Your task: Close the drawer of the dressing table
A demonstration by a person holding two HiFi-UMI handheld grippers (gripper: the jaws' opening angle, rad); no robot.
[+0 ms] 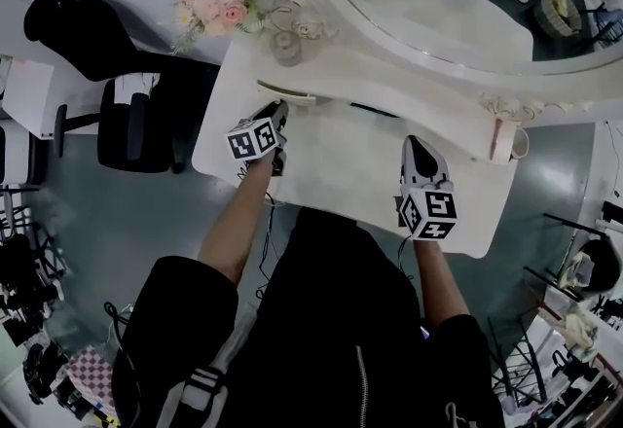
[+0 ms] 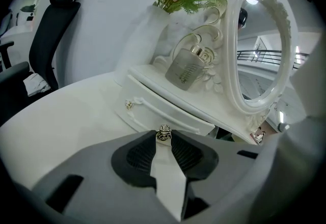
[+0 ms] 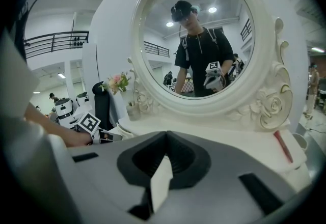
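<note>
The white dressing table has a small drawer under its mirror shelf, standing slightly pulled out. In the left gripper view the drawer front shows a gap at its right end. My left gripper is shut on the drawer's small metal knob, which sits pinched between the two jaw tips. A second knob is farther left on the front. My right gripper hovers over the tabletop to the right, shut with nothing in it, pointing at the mirror.
A perfume bottle and a flower bouquet stand on the shelf above the drawer. A cup sits at the table's right end. A black office chair stands left of the table. The oval mirror frame rises behind.
</note>
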